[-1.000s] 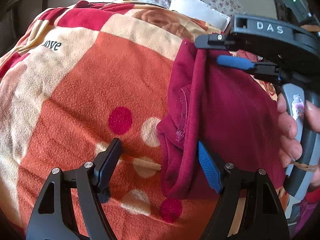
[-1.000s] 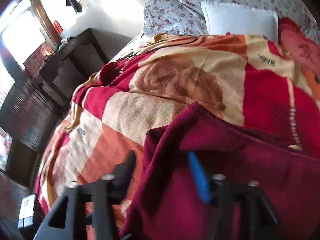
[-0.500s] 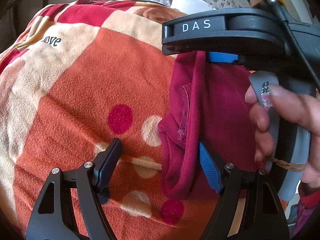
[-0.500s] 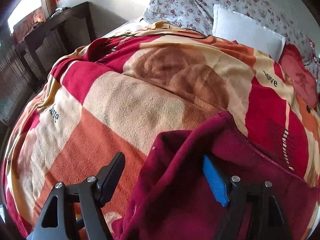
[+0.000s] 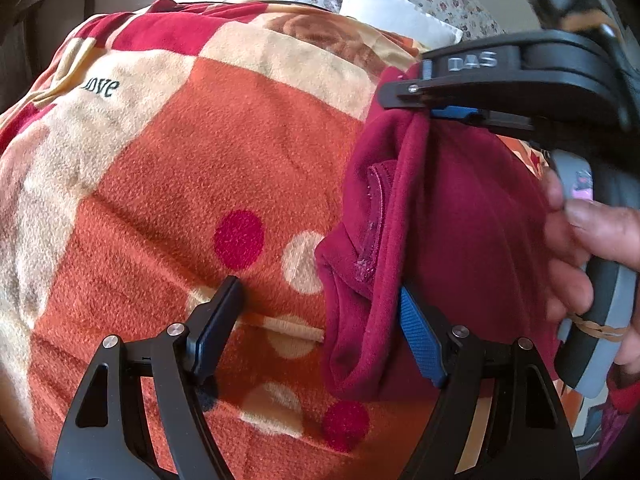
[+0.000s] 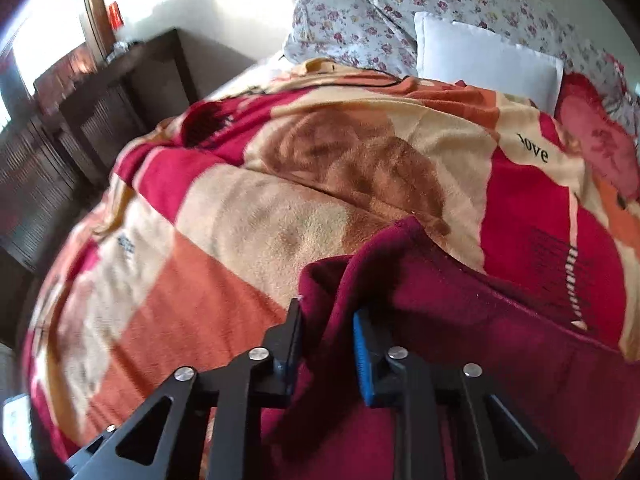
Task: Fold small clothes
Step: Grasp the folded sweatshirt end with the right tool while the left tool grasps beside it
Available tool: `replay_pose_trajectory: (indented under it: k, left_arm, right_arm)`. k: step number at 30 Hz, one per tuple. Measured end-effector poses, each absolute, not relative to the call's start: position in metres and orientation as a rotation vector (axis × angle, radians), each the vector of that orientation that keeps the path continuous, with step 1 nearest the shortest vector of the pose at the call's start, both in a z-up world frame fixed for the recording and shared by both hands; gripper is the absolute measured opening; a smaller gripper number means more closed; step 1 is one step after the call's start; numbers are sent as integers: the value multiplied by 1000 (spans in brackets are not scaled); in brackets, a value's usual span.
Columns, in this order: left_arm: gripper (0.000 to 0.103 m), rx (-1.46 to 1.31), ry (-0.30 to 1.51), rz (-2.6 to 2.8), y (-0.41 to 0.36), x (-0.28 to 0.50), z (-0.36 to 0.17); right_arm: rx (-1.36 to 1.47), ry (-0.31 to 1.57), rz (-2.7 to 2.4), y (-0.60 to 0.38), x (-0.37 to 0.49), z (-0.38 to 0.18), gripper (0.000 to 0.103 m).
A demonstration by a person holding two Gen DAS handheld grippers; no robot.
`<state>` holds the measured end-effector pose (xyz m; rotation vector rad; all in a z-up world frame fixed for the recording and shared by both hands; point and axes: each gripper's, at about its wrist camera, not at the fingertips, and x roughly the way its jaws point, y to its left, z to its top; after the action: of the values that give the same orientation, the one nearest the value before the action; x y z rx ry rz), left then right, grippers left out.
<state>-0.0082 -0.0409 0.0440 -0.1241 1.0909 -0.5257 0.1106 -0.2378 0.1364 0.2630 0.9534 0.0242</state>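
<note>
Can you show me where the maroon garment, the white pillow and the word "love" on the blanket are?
Garment (image 5: 472,216): left wrist view, on its flat upper layer.
Pillow (image 6: 480,56): right wrist view, on its front face.
"Love" (image 5: 100,87): left wrist view, on the black letters on a cream patch.

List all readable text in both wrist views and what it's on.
"DAS": on the right tongs, seen from the left wrist view.
"love": on a cream patch of the blanket, also in the right wrist view.
Dark print on another cream patch: too blurred to read.
</note>
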Motion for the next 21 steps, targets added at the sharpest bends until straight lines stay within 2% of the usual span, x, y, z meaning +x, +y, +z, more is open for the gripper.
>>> replay_pose_trajectory:
  k: [6,10,21]
  left_arm:
    - [78,-140,1021,-619,-41,2,55]
    - [78,-117,1082,-655,-51,11,45]
    - [77,-165,1084,-692,-69,25,38]
  right_arm:
    - [361,923,81,-251,100,142,17]
    - [386,919,96,-255,98,142,17]
    - [435,877,133,-268,85,149,16]
